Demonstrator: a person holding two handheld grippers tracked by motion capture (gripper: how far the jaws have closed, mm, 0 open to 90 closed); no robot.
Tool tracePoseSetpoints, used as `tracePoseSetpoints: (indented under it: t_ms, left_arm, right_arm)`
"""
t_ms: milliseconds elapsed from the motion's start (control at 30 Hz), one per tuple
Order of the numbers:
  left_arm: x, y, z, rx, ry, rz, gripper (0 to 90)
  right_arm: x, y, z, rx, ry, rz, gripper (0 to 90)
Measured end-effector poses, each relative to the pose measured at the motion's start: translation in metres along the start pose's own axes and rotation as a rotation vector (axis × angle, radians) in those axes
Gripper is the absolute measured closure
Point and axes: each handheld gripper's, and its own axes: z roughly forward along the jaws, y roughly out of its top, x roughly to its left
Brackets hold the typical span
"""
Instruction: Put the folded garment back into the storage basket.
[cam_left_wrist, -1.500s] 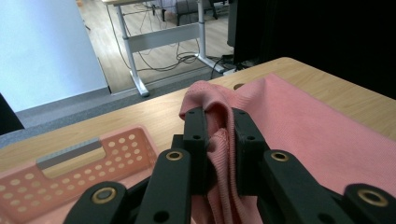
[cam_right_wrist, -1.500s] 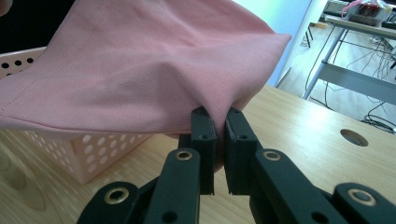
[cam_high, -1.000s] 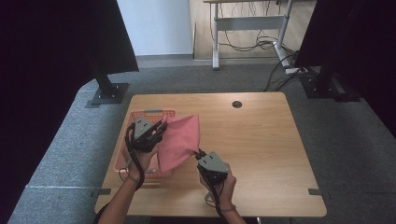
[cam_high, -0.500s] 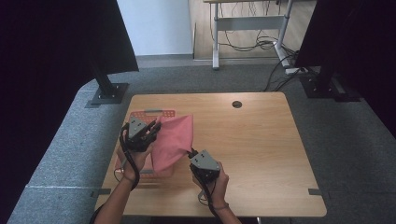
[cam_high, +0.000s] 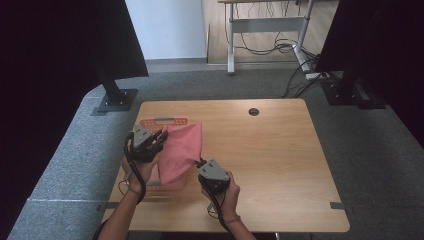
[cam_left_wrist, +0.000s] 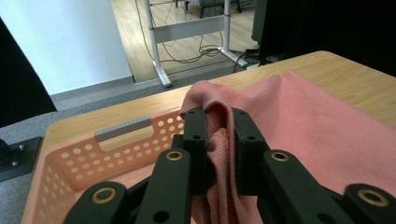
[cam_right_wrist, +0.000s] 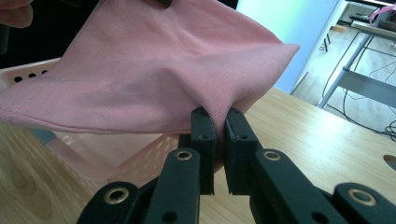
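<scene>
Nearest me, my right gripper (cam_high: 201, 163) has its jaws clamped on a corner of the pink knit cloth (cam_high: 181, 150), just above the wooden tabletop (cam_high: 280, 160). My left gripper (cam_high: 161, 138) pinches a bunched fold of the same cloth, so the fabric hangs stretched between the two, over the pink perforated basket (cam_high: 165, 121) at the table's left side. In the left gripper view the cloth (cam_left_wrist: 299, 121) drapes across the basket (cam_left_wrist: 70, 163), whose far wall carries a grey handle (cam_left_wrist: 123, 133). From the right gripper view the cloth (cam_right_wrist: 154, 70) lifts clear of the basket rim (cam_right_wrist: 28, 74); whether any hem touches the basket I cannot tell. Farther along the light wood grain sits a round cable hole (cam_high: 254, 111). Beyond the table lies grey carpet (cam_high: 200, 85), black stands (cam_high: 114, 100) at both sides, then a white wall panel (cam_high: 165, 30) and a metal desk frame (cam_high: 270, 25) with cables (cam_high: 270, 47) on a wood floor.
</scene>
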Motion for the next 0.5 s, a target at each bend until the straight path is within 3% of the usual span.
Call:
tracePoseSetpoints:
  t_ms: [500]
  left_arm:
    - [0.018,-0.008,0.001,0.013,0.030,-0.009,78.1]
  right_arm:
    - [0.013,0.005,0.018,0.014,0.018,-0.009,84.0]
